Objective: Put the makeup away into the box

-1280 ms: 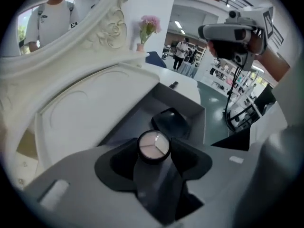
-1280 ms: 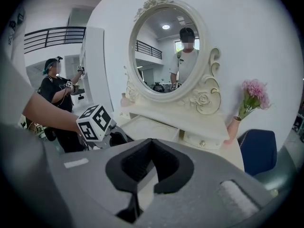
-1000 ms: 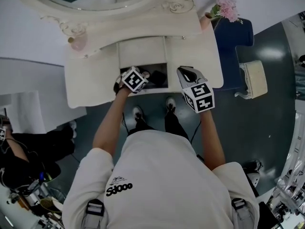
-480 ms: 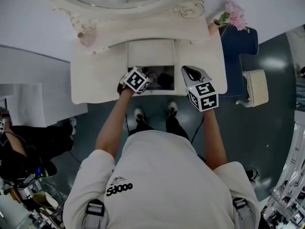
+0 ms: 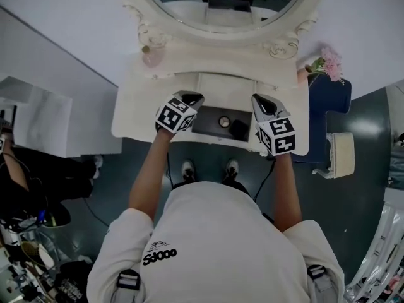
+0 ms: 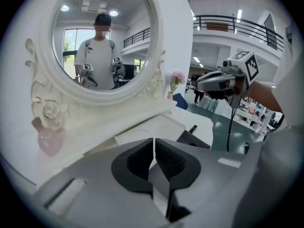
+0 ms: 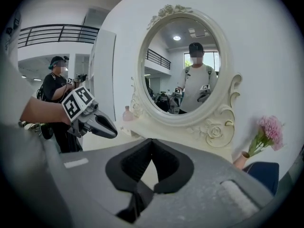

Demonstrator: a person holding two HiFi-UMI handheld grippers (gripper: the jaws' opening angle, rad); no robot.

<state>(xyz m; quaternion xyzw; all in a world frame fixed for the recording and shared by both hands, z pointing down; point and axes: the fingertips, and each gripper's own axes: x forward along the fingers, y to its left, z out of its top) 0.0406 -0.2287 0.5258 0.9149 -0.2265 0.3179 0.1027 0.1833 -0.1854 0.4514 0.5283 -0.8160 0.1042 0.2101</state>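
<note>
Left gripper view: left gripper closing empty, ridged black pads almost meeting; right gripper shut, empty
Round makeup lies in the dark rectangular box within the carved cream dresser

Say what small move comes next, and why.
Probably open the left gripper and carry it toward the pink bottle by the mirror: it and the right gripper are shut and empty, the compartment stands open, and the bottle is still out.
</note>
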